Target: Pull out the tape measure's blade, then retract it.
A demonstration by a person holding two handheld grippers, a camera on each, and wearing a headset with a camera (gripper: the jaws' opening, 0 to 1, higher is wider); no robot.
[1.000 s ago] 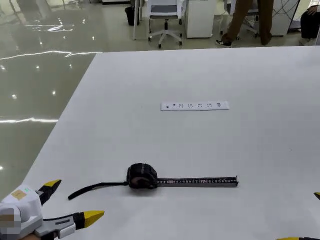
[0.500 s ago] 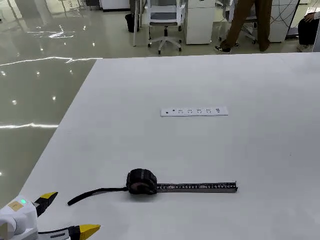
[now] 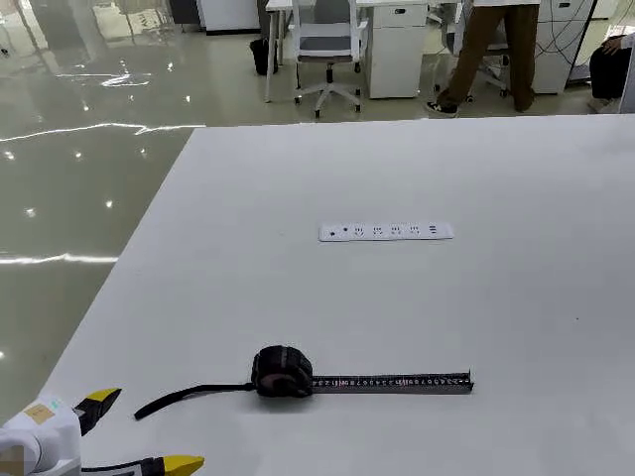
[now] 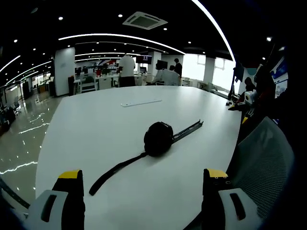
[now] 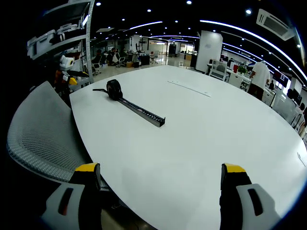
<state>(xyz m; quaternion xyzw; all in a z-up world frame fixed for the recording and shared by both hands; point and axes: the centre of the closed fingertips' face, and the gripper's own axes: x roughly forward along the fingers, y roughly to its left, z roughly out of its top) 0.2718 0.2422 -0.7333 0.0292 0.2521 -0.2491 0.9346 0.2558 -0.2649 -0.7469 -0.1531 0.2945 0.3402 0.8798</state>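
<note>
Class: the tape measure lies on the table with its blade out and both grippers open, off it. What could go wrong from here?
1. The blade lies extended and unheld; retracted freely, it may whip back hard into the case.
2. The strap trails toward the open left gripper, which might snag it and drag the case.
3. The case could slide on the smooth table.

Left gripper [image 3: 149, 428]: body cut off by lower-left frame corner, head view. Blade [image 3: 392, 382] numerals too small to read. Person [image 3: 496, 50] at upper right cropped above the legs.
</note>
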